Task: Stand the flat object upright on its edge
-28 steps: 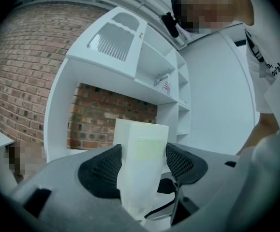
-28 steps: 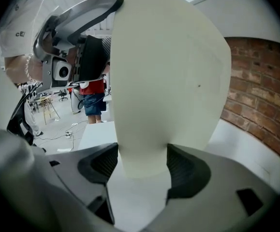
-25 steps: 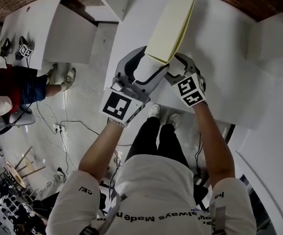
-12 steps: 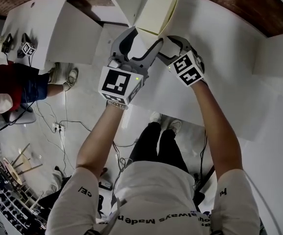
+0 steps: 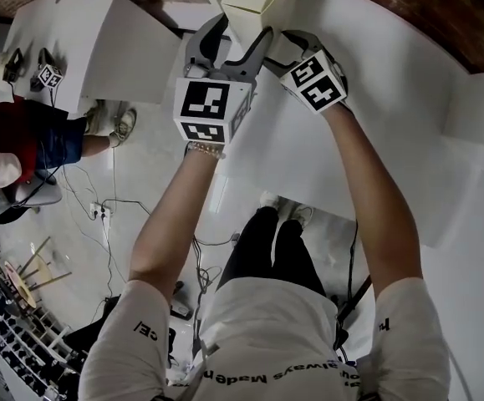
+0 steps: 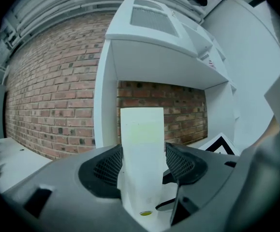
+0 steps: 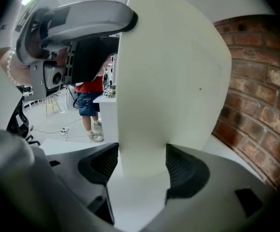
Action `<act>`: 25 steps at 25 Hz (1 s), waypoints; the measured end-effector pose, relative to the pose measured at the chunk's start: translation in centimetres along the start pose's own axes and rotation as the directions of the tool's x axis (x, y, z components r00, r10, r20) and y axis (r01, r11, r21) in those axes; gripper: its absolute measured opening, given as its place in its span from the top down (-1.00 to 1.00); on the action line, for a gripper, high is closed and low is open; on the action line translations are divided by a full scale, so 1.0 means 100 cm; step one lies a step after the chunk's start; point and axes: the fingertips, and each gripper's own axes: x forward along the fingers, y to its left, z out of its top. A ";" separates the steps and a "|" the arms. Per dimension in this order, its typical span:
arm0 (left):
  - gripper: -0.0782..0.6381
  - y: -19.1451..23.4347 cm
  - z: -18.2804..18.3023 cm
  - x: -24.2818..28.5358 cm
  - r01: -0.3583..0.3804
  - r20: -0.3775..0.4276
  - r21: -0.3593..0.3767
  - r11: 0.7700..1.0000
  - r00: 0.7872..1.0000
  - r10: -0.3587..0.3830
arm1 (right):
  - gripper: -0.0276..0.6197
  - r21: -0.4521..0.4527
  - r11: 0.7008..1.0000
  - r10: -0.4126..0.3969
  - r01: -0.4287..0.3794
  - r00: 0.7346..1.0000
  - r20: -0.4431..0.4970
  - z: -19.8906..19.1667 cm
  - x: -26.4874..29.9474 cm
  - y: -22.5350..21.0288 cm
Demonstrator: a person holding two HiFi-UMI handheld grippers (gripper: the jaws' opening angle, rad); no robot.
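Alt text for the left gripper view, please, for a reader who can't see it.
The left gripper is clamped on a cream-coloured flat slab, seen edge-on between its black mesh pads. Behind it, a white shelf unit stands in front of a red brick wall.

Smooth white table [image 5: 392,61] surface

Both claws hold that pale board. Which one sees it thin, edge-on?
The left gripper: between its jaws the board is a narrow strip. The right gripper sees a wide face.
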 end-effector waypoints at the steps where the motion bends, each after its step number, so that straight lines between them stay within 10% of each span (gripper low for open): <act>1: 0.00 0.003 -0.002 0.001 -0.017 -0.008 0.003 1.000 1.000 0.017 | 0.03 0.000 1.000 -0.003 0.003 1.000 0.001 0.002 0.003 -0.002; 16: 0.00 0.034 -0.010 0.008 -0.103 -0.084 -0.015 0.995 0.991 0.102 | 0.03 0.061 0.996 -0.069 0.069 0.998 0.000 0.025 0.022 -0.014; 25: 0.01 0.005 0.014 -0.039 -0.053 -0.043 -0.089 0.995 0.998 0.049 | 0.32 0.258 0.955 -0.193 0.148 0.969 0.156 0.029 -0.105 -0.027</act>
